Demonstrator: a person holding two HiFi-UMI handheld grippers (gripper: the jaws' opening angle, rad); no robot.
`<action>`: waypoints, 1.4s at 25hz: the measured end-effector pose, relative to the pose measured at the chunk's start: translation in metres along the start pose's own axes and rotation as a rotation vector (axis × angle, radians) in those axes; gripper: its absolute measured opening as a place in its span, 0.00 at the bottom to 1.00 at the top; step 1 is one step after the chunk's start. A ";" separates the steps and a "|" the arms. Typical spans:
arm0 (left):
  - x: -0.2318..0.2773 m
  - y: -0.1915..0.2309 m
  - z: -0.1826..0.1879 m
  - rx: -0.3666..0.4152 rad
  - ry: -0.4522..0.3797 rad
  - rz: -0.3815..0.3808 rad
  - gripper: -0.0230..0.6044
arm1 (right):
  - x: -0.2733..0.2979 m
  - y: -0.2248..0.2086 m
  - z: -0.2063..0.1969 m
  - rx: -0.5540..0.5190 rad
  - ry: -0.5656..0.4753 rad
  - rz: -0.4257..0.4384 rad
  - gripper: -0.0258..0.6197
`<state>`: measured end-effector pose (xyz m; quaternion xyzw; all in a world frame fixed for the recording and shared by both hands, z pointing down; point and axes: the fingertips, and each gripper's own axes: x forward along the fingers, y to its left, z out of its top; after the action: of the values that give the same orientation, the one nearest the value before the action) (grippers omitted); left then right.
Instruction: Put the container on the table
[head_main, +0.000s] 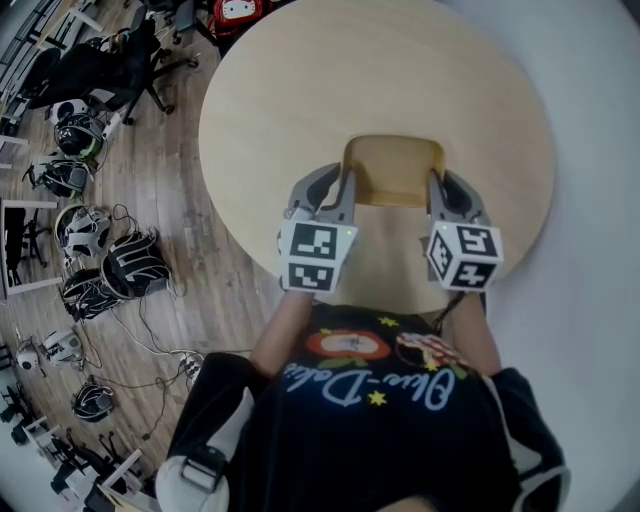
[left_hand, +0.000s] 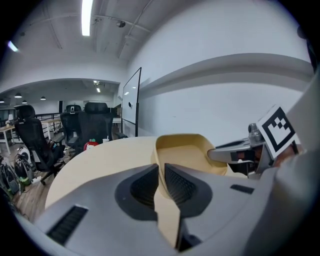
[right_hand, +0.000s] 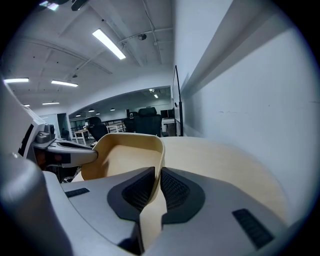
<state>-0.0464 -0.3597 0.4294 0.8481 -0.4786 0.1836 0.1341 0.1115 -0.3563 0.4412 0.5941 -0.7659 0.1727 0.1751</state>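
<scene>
— Container (head_main: 392, 170) check: where's the tan tub at, anyone?

— Head view puts it over the round table (head_main: 300, 90), toward the near edge, right in front of the person. The left gripper (head_main: 345, 195) is clamped on its left wall and the right gripper (head_main: 437, 195) on its right wall (marker cubes pointing back at the person). Can't tell if its bottom touches the tabletop.

— What do the gripper views add?

— Left gripper view: the pads (left_hand: 181, 186) pinch the thin wall, with the other gripper across the tub. You also get a whiteboard (left_hand: 131, 102) and office chairs (left_hand: 92, 122) past the table. Right gripper view: same pinch on its side, with the white wall (right_hand: 250, 100) close along the right. Only the head view shows the wood floor (head_main: 190, 290) and the black bags (head_main: 130, 265) on the left.

— Anything inside?

— Just its bare tan bottom. There's lots of open tabletop beyond it and to both sides, and the table's right edge runs near the wall.
</scene>
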 end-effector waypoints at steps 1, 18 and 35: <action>0.004 0.001 -0.001 -0.003 0.008 -0.004 0.08 | 0.003 -0.001 -0.002 -0.001 0.010 -0.003 0.08; 0.061 0.001 -0.051 -0.027 0.184 -0.044 0.09 | 0.050 -0.026 -0.049 0.006 0.213 -0.028 0.08; 0.096 0.001 -0.100 -0.054 0.318 -0.070 0.09 | 0.079 -0.037 -0.094 -0.001 0.347 -0.021 0.08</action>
<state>-0.0199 -0.3929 0.5613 0.8205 -0.4263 0.2979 0.2373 0.1349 -0.3880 0.5635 0.5633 -0.7179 0.2705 0.3067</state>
